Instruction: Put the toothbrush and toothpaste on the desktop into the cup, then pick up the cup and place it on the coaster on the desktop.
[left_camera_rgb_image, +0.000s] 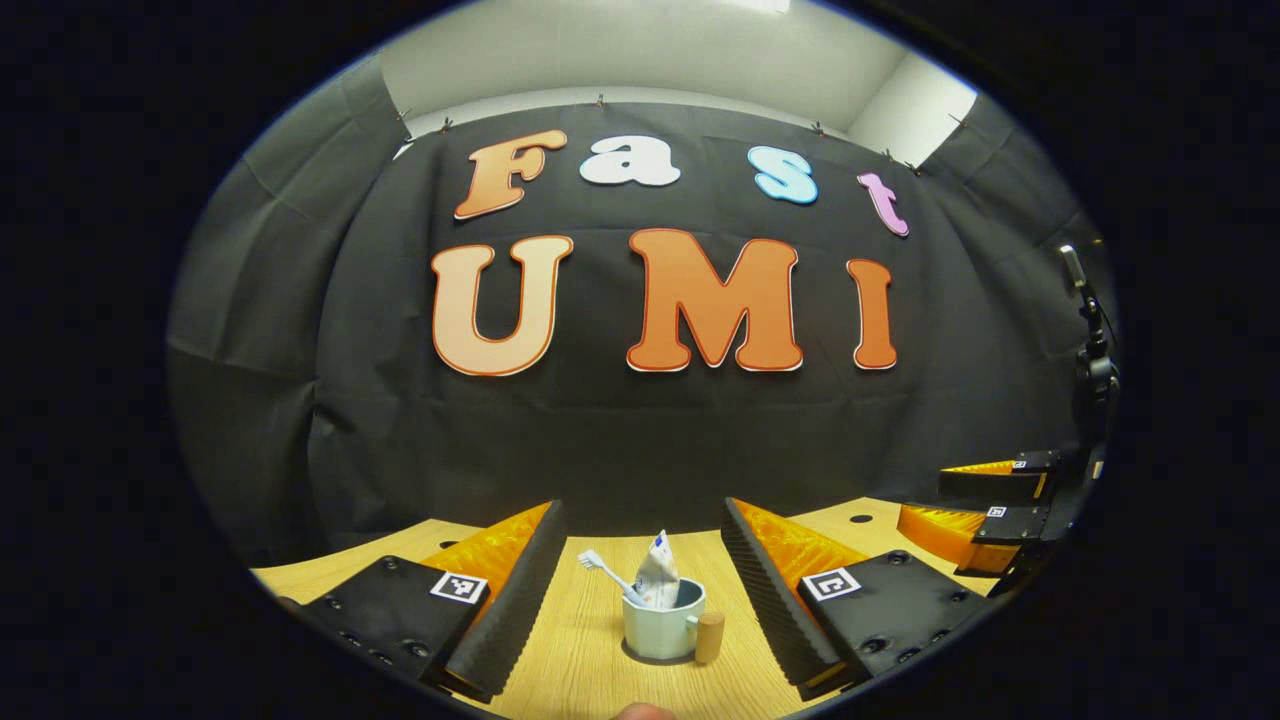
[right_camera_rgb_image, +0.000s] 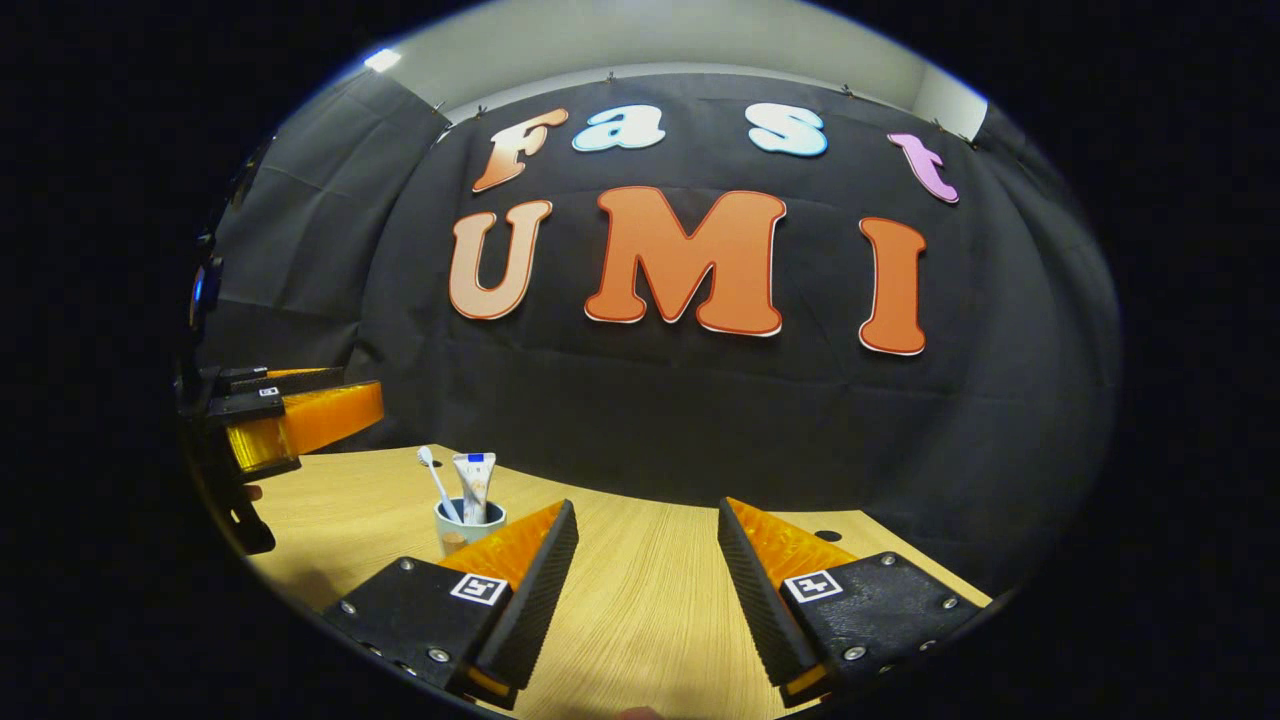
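A pale cup (left_camera_rgb_image: 661, 625) with a wooden handle (left_camera_rgb_image: 709, 637) stands on the wooden desktop (left_camera_rgb_image: 590, 660), between the fingers of my left gripper (left_camera_rgb_image: 642, 510) and apart from both. That gripper is open. A white toothbrush (left_camera_rgb_image: 601, 571) and a crumpled toothpaste tube (left_camera_rgb_image: 658, 576) stick up out of the cup. In the right gripper view the cup (right_camera_rgb_image: 468, 524) sits to the far left with the toothbrush (right_camera_rgb_image: 435, 480) and toothpaste (right_camera_rgb_image: 474, 484) in it. My right gripper (right_camera_rgb_image: 647, 505) is open over bare wood, holding nothing.
The right gripper (left_camera_rgb_image: 985, 500) hovers at the right edge of the left gripper view. The left gripper (right_camera_rgb_image: 290, 415) hangs above the table's left side in the right gripper view. Black cloth walls off the back. A small hole (right_camera_rgb_image: 827, 536) marks the desktop.
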